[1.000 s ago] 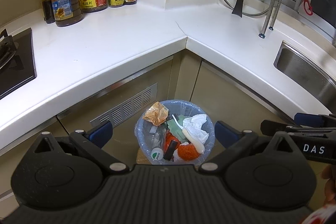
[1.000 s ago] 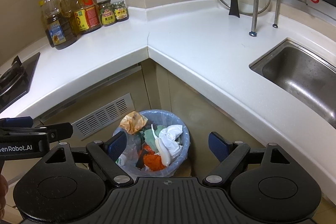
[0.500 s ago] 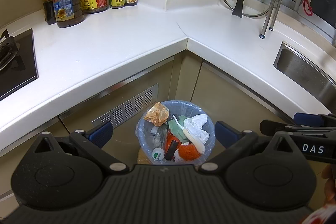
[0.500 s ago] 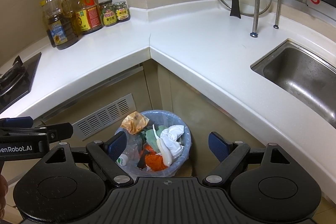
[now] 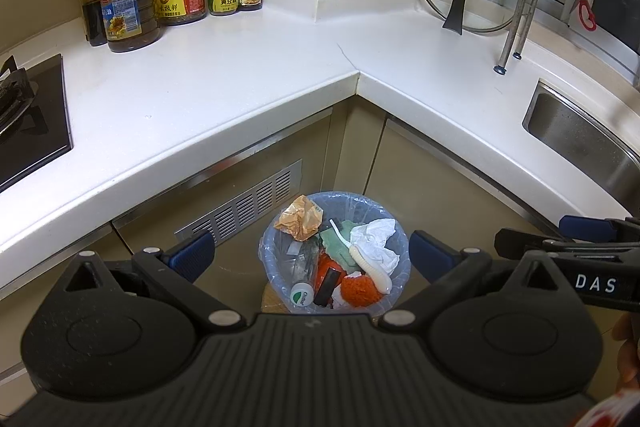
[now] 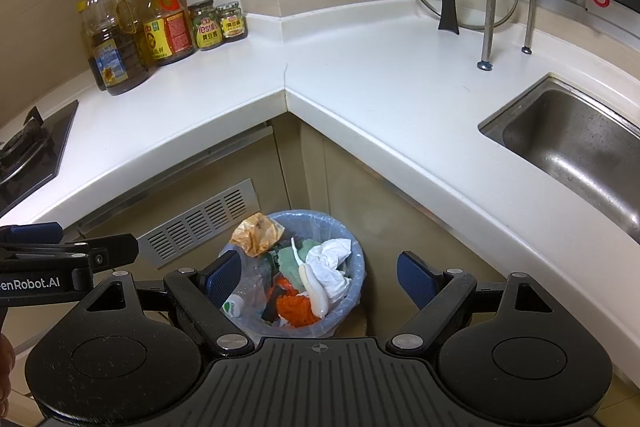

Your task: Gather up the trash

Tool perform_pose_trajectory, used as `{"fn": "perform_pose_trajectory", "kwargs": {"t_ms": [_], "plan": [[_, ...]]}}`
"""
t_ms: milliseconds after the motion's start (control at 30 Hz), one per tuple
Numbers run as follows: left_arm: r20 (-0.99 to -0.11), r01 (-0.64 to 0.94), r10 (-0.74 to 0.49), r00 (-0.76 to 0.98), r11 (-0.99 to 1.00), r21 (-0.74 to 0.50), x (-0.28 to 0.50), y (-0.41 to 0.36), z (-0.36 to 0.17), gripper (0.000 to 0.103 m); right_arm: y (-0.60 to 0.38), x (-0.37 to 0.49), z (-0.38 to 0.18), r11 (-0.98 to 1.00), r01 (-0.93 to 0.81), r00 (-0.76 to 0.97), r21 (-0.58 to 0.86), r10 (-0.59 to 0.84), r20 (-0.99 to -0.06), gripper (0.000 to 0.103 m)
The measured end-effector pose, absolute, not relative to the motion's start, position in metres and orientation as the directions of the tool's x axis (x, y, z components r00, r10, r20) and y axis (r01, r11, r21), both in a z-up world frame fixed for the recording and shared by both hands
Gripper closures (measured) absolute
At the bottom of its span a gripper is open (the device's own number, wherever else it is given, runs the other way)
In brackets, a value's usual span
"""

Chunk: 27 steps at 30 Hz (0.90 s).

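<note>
Left hand-held gripper [image 5: 312,257] angled downward, jaws standing wide apart, nothing between the blue pads [image 5: 192,254]. Right hand-held gripper [image 6: 320,277] tilted downward likewise, jaws spread wide, blue pads [image 6: 414,277] bare and gripping nothing. Held side by side and close together: right one's fingers poking into the left wrist view at the right edge [image 5: 568,247], left one's fingers showing at the left edge of the right wrist view [image 6: 60,251]. Bits of the person's hands glimpsed at the frame edges, too little to tell their pose.
</note>
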State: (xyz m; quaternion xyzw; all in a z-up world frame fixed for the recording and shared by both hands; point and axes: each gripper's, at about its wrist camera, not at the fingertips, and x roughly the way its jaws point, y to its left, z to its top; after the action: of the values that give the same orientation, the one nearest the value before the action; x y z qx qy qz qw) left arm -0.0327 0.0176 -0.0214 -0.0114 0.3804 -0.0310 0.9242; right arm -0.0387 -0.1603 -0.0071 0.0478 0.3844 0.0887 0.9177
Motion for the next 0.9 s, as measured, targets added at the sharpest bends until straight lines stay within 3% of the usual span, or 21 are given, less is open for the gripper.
{"fn": "perform_pose_trajectory", "kwargs": {"t_ms": [900], "plan": [[-0.704,0.046,-0.065,0.707,0.998,-0.046,-0.0299,0.0177,-0.021,0.001,-0.1596,-0.0357,-0.0067,0.98,-0.127,0.687,0.156,0.201,-0.699,0.018]]}}
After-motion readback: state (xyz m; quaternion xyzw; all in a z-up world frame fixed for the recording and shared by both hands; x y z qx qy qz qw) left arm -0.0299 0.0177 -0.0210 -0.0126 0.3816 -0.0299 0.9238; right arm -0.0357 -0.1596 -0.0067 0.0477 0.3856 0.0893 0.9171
